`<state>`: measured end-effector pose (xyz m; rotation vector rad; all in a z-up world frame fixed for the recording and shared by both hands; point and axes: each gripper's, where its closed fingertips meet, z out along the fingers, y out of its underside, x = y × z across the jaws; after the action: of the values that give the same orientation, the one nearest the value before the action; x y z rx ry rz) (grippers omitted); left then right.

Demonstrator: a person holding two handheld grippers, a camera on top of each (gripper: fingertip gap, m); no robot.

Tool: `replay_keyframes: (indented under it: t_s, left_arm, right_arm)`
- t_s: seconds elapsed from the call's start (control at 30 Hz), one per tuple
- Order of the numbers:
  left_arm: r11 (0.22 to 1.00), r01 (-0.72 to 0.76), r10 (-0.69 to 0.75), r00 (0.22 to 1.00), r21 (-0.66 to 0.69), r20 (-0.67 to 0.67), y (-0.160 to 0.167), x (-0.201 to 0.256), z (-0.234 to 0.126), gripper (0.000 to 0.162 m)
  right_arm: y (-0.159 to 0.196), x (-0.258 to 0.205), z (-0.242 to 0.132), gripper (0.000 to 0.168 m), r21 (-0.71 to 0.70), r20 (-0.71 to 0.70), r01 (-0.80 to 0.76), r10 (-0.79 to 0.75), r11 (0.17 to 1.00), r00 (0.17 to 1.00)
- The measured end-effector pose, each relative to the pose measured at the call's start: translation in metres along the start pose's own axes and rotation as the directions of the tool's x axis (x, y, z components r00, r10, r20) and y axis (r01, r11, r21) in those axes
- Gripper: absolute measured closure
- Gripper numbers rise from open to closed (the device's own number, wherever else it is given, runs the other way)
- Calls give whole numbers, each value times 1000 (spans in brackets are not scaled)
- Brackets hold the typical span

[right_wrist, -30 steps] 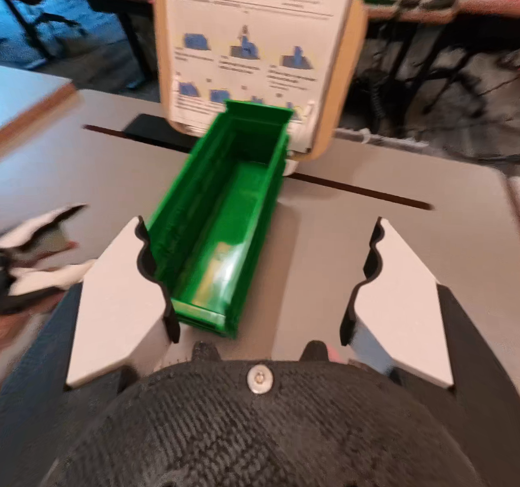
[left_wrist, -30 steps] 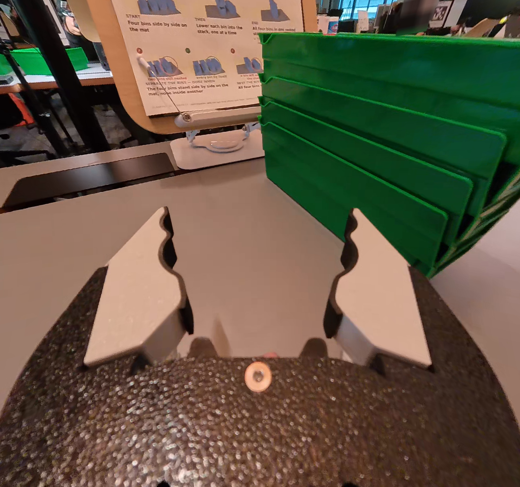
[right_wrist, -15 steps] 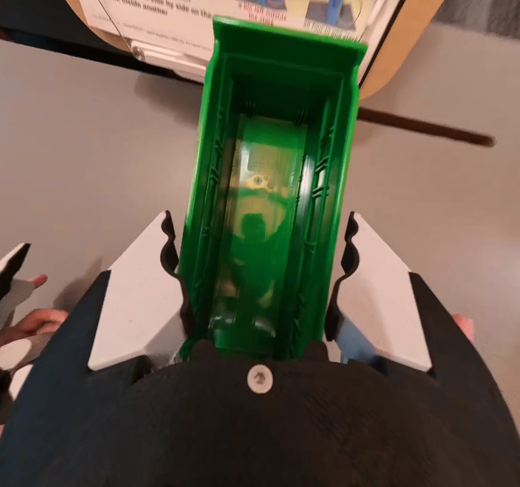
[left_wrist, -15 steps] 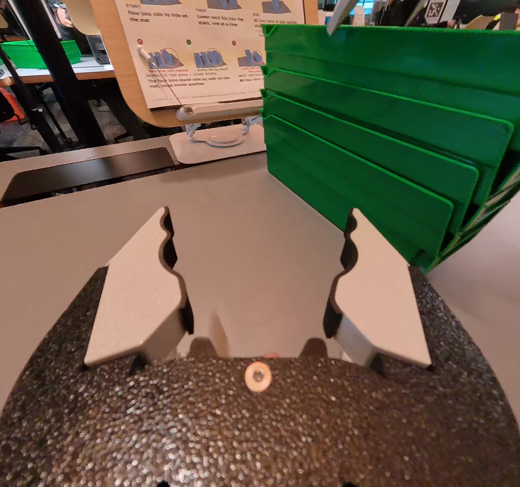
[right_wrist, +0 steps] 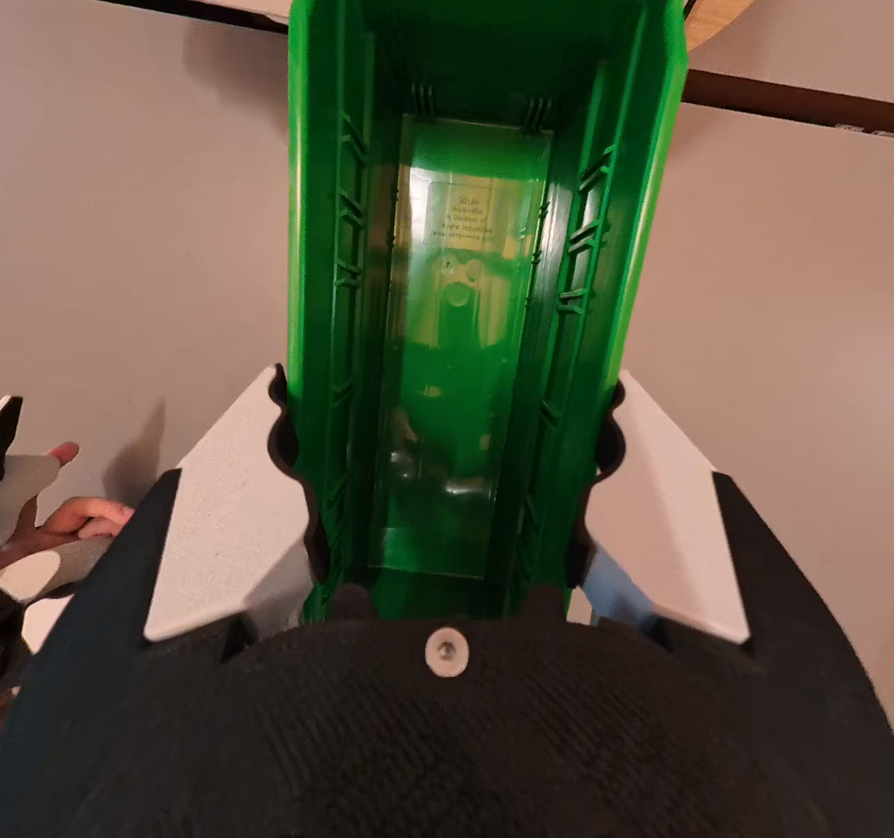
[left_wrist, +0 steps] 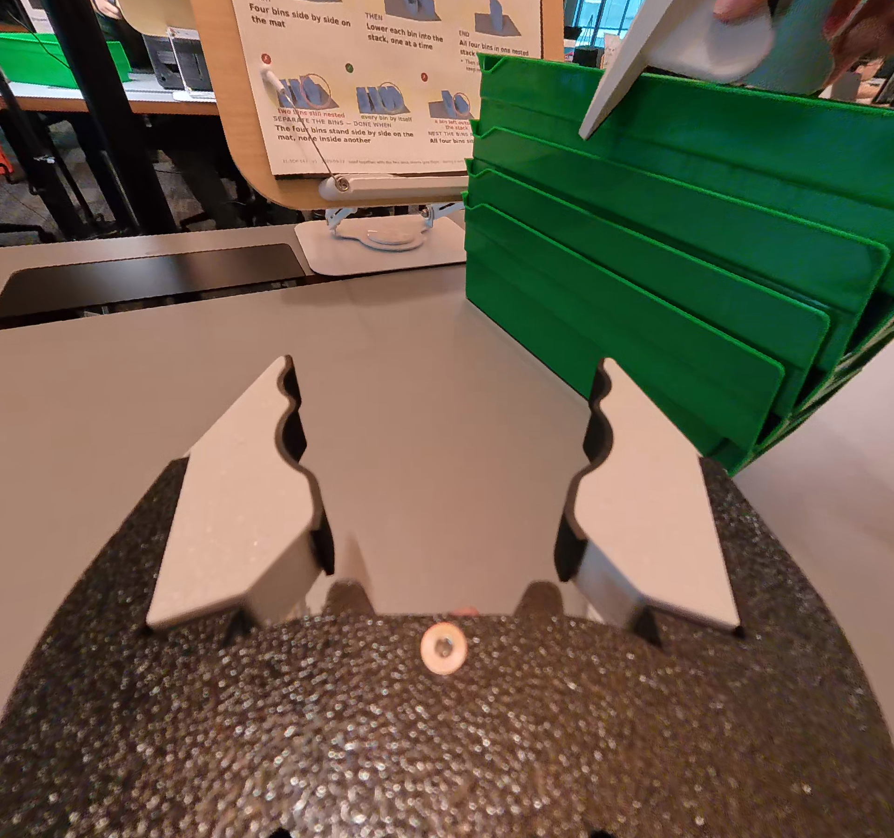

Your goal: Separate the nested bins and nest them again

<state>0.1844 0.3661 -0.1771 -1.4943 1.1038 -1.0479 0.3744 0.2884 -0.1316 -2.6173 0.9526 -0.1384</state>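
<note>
Green, glossy, stiff-looking plastic bins sat nested on the grey table, likely light and slippery. The right gripper straddled the top bin's side walls, jaws apart, seemingly not yet clamping; those walls looked the best hold. The left gripper hovered spread and empty beside the stack.

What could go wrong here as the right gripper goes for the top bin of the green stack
The right gripper straddles the top bin of the nested stack; whether it has clamped is unclear. A lift might drag a lower bin up with it, since the left gripper is open over bare table, bracing nothing. The fingers flank only the near end, so the long bin could tip and strike the instruction board behind.
</note>
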Motion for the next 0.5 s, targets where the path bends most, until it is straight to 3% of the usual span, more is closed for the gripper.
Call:
replay_keyframes:
  t_s: [0.2,0.5]
  left_arm:
    - [1000,4,-4,1000,-18,-16,3,2,2,45]
    - [1000,11,-11,1000,-25,-28,5,1,1,47]
  right_arm:
    - [10,-1,0,39,-69,5,45,-45,997,999]
    - [15,-1,-6,64,-190,5,45,-45,981,999]
